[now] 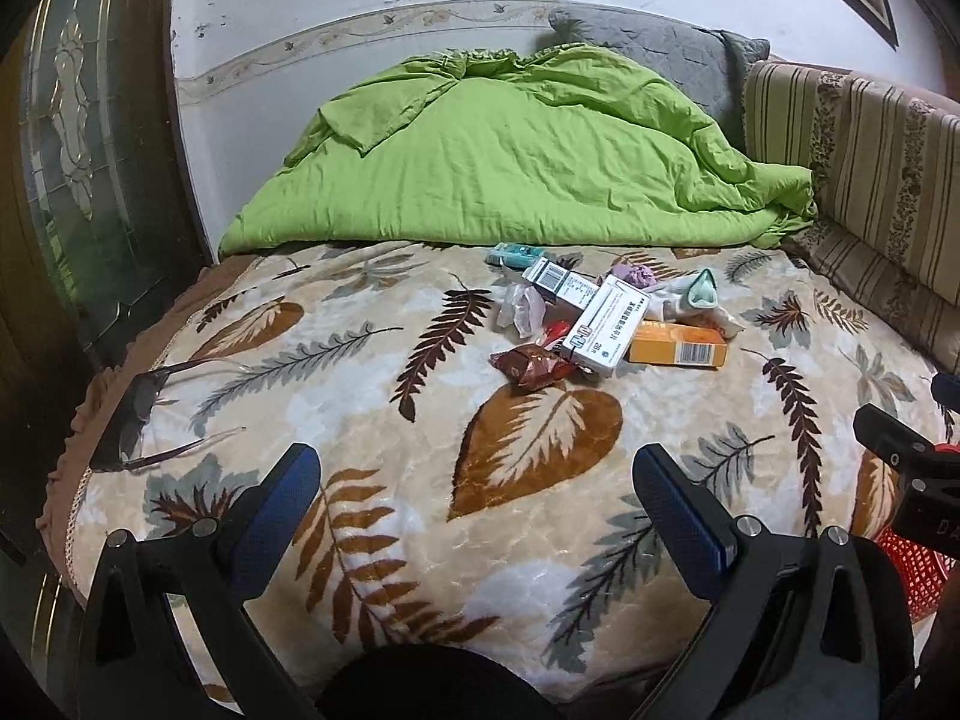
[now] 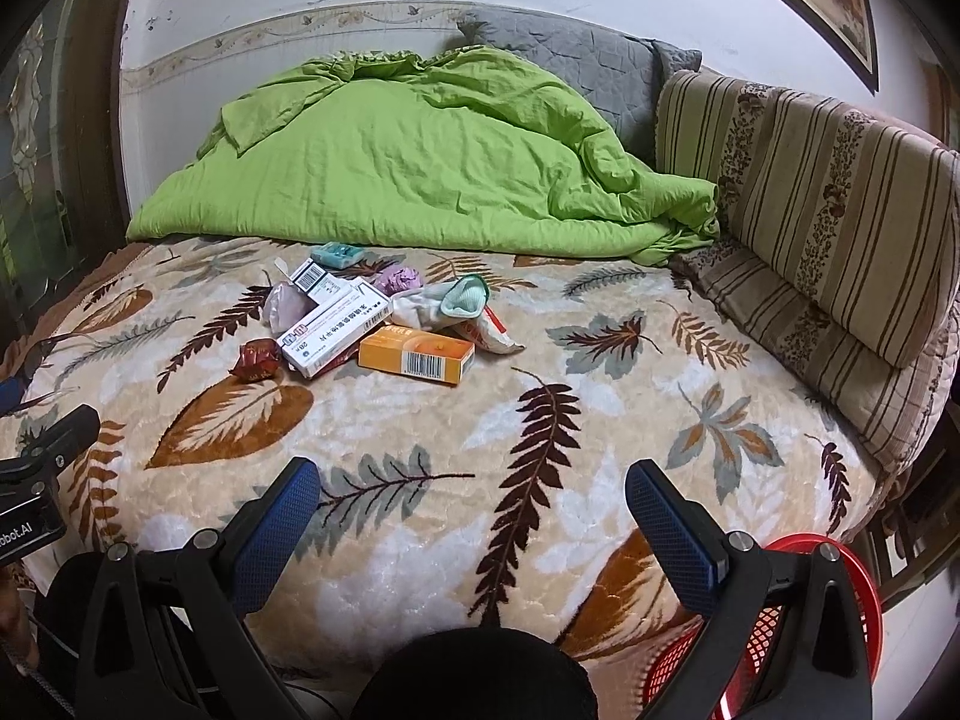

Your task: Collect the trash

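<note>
A bed blanket [image 1: 372, 540] printed with brown and grey leaves fills most of both views. A rumpled green quilt [image 1: 510, 156] is heaped across its far end against the wall, with a grey pillow [image 1: 648, 48] behind it. Striped cushions [image 2: 828, 192] line the right side of the bed. A red mesh basket [image 2: 774, 624] sits low at the near right corner, just beside the bed's edge and partly behind the right tongs.

The trash lies in a loose pile in the middle of the blanket, nearer the quilt than the tongs. It includes a white medicine box [image 2: 336, 333] lying partly across an orange box [image 2: 417, 354], with a second white box [image 1: 558, 282] behind them. Next to these are a pale sock [image 2: 444, 303], a crumpled brown wrapper [image 2: 258, 360], a clear plastic bag [image 1: 522, 306], and a small teal packet [image 2: 336, 253], possibly a pill strip. Dark sunglasses [image 1: 132, 420] lie well apart at the left edge.

The left tongs [image 1: 477, 468] and right tongs [image 2: 474, 480] both hover over the near blanket, spread wide and holding nothing.
</note>
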The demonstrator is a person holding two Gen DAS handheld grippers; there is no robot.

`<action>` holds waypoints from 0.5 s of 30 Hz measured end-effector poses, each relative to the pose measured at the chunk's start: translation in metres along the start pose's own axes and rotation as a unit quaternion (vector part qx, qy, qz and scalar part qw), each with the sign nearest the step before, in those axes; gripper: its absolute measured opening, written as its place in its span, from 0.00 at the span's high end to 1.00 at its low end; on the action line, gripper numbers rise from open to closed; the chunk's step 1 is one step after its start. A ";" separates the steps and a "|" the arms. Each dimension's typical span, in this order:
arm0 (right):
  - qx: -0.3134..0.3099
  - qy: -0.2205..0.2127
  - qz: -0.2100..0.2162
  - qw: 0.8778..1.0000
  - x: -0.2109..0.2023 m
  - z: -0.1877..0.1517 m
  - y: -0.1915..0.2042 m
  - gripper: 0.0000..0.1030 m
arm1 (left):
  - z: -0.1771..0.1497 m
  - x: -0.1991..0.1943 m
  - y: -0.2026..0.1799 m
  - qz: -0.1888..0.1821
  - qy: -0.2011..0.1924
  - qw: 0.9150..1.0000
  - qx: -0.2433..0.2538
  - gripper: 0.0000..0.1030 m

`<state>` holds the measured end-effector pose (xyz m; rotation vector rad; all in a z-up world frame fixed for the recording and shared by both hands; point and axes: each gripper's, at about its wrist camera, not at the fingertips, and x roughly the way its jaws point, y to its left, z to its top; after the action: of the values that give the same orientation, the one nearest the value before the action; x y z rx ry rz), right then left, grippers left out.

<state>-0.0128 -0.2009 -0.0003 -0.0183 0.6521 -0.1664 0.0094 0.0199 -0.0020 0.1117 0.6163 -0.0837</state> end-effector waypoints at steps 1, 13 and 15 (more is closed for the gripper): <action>0.000 0.000 -0.001 1.000 0.000 0.000 0.000 0.00 | 0.000 0.000 0.000 0.000 0.000 1.000 0.001 0.00; -0.001 0.005 0.001 1.000 0.001 -0.001 0.001 0.00 | -0.003 0.003 -0.002 -0.005 0.013 1.000 -0.006 0.00; -0.003 0.007 0.000 1.000 0.002 -0.002 0.001 0.00 | -0.003 0.006 -0.001 -0.007 0.019 1.000 -0.010 0.00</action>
<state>-0.0124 -0.2000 -0.0034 -0.0225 0.6670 -0.1649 0.0124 0.0190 -0.0085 0.0898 0.6558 -0.0897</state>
